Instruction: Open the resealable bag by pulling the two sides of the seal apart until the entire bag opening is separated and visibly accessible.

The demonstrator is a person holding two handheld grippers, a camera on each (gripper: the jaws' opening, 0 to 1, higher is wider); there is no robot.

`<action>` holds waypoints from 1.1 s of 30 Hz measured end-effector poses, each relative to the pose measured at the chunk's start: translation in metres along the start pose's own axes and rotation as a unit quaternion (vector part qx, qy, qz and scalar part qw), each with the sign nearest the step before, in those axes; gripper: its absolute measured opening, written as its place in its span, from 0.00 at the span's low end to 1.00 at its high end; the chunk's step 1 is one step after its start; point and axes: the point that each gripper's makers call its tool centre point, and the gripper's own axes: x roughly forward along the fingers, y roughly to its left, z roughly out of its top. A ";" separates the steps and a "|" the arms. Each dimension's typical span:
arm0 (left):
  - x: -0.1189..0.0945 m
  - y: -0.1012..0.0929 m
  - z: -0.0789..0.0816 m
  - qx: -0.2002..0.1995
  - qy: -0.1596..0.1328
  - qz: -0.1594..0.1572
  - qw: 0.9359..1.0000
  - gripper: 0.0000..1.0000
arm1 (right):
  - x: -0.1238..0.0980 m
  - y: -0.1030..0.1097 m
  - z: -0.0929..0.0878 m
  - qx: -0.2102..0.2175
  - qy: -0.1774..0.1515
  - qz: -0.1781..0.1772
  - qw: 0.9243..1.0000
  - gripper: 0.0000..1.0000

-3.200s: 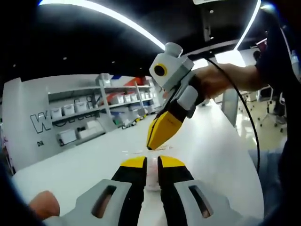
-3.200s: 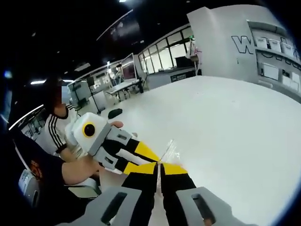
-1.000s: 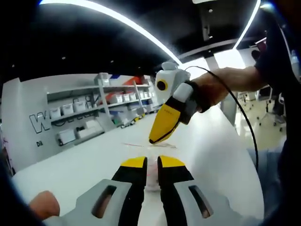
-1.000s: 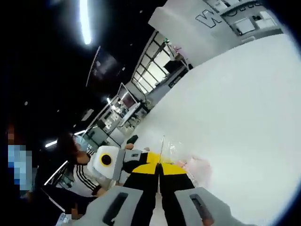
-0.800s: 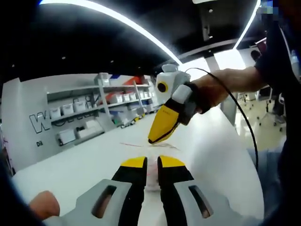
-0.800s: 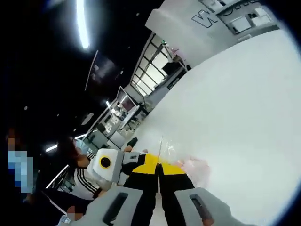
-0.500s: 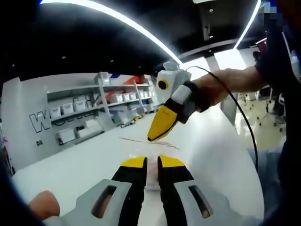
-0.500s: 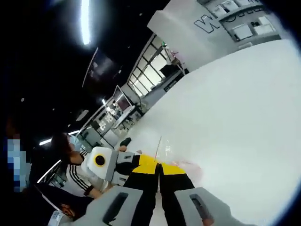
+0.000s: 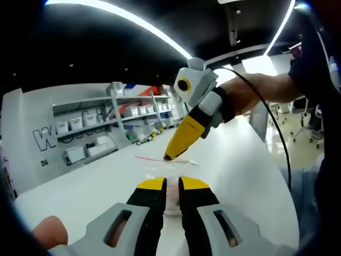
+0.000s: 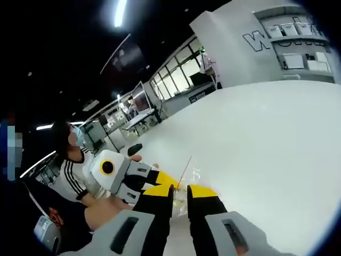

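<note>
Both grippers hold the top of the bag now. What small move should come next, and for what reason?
Probably draw the right gripper a little further from the left gripper. Each seems shut on one side of the clear bag, whose red seal line lies stretched between them above the white table. Whether the whole mouth has parted cannot be told.

White table [image 9: 240, 170], wall shelves [image 9: 101, 128] holding boxes.
</note>
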 end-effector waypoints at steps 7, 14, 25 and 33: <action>0.000 0.000 0.001 0.001 -0.001 0.000 1.000 0.10 | -0.001 -0.002 -0.002 -0.009 0.004 -0.004 1.000 0.00; 0.000 0.000 0.001 0.001 -0.002 -0.001 1.000 0.10 | 0.000 -0.006 -0.006 -0.001 0.018 -0.006 1.000 0.00; 0.000 0.000 0.001 0.003 -0.001 -0.001 1.000 0.10 | 0.000 -0.004 -0.004 0.111 -0.004 0.029 0.993 0.00; 0.000 0.000 0.001 0.001 -0.001 -0.001 1.000 0.10 | 0.000 0.003 -0.006 0.225 -0.021 0.083 0.971 0.00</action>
